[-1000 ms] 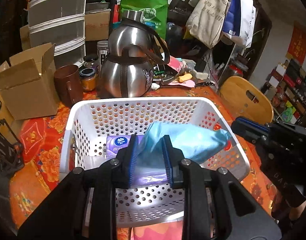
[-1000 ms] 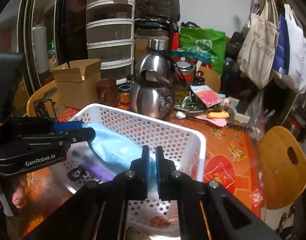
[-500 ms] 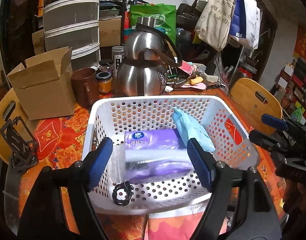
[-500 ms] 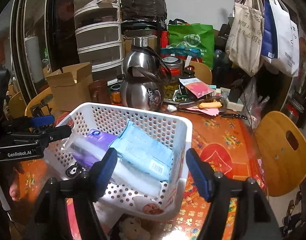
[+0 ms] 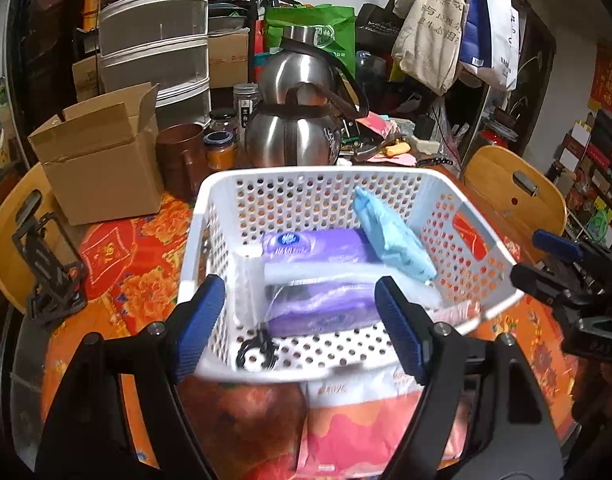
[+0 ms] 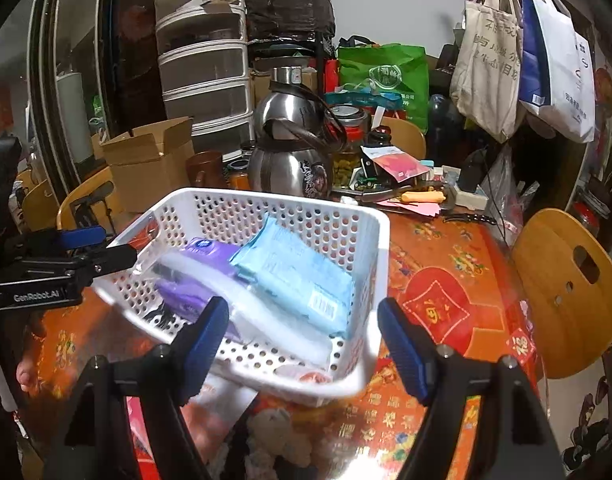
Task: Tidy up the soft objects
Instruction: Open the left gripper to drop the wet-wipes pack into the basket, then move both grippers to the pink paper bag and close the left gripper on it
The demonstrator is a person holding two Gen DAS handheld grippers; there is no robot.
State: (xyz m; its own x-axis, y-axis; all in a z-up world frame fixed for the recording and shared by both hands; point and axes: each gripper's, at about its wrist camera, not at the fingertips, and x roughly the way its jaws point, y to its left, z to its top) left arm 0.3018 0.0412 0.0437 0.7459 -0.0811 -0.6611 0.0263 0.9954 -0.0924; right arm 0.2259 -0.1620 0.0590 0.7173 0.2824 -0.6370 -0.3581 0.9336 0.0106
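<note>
White perforated basket (image 5: 334,196) on the red-orange tablecloth (image 6: 446,272) holds purple tissue packs (image 5: 318,246) with a pale blue packet (image 6: 293,276) leaning at its right wall; left gripper (image 5: 299,322) and right gripper (image 6: 301,344) both released, near rim.

A white perforated basket (image 5: 326,196) sits just ahead of the spread jaws; inside, a purple tissue pack (image 5: 314,246) lies flat over clear-wrapped purple packs. A light-blue pack (image 6: 297,276) leans tilted against the purple one, toward the right jaw in the left wrist view.
</note>
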